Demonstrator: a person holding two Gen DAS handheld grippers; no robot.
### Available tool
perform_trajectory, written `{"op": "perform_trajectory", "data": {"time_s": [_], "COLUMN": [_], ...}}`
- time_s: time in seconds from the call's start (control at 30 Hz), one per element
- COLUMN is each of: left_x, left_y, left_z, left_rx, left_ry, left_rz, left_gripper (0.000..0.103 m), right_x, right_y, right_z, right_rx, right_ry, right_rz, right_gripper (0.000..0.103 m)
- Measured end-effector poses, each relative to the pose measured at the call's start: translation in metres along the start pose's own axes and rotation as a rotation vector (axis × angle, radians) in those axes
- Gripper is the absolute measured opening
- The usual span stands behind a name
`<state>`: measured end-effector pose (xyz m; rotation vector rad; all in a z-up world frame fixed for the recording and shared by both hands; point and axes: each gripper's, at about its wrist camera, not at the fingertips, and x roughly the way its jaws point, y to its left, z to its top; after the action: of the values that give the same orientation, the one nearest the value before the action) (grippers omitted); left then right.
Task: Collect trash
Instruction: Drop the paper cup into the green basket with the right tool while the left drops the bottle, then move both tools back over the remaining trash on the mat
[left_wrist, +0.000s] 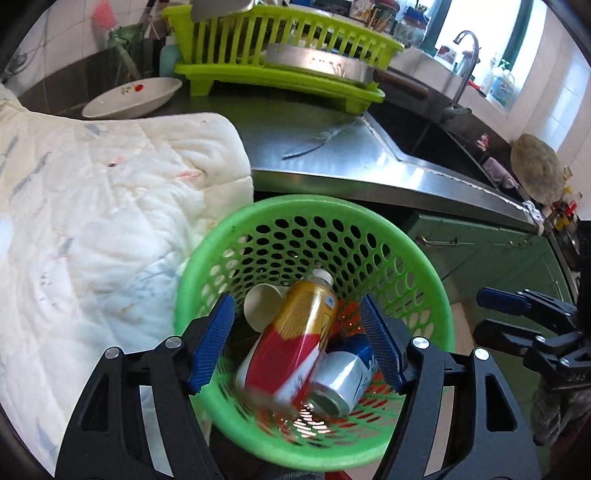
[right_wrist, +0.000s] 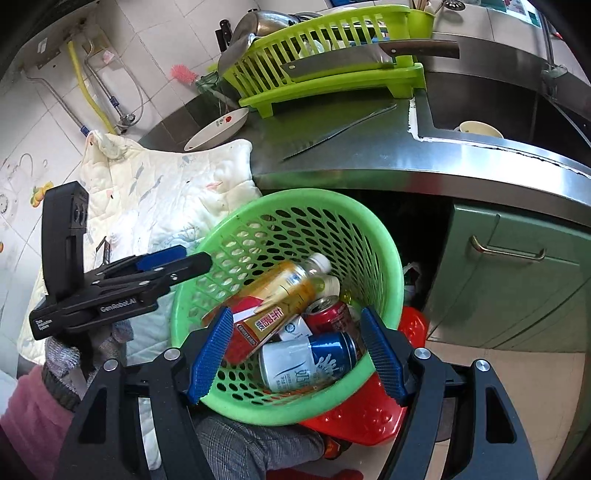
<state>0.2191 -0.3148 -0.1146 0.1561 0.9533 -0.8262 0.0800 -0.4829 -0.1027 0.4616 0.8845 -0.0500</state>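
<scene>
Hovering over the green perforated basket (left_wrist: 314, 221), your left gripper (left_wrist: 297, 341) and right gripper (right_wrist: 297, 349) both stand wide and empty; the yellow drink bottle (right_wrist: 280, 291) lies inside among cans. This looks like drop-off, so next seek remaining trash.

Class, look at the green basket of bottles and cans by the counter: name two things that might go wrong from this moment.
1. The basket sits tilted on a red stool; one more dropped item might tip it and spill the cans.
2. The tea bottle lies slanted high on the pile, blurred in the left view, so it may be moving and might roll or bounce out.
Both the left gripper and right gripper are open and empty above it.
</scene>
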Motion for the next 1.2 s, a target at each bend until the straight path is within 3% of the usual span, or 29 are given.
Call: {"op": "perform_trajectory", "data": {"time_s": [0.23, 0.53, 1.2], "left_x": [-0.052, -0.119, -0.235], "left_y": [0.022, 0.065, 0.201], "left_z": [-0.01, -0.04, -0.107], "left_rx": [-0.066, -0.173, -0.436], "left_ry": [-0.047, -0.113, -0.208], "left_rz": [0.047, 0.163, 0.441], "left_gripper": [0.07, 0.07, 0.07], "right_x": [-0.005, -0.004, 0.04], "right_y": [0.023, 0.073, 0.206], "right_z": [-0.002, 0.002, 0.015], "right_rx": [-0.041, -0.125, -0.338], "right_ry": [-0.011, -0.018, 0.046], "right_rz": [0.02, 0.067, 0.204], "right_gripper": [0.069, 0.07, 0.07]}}
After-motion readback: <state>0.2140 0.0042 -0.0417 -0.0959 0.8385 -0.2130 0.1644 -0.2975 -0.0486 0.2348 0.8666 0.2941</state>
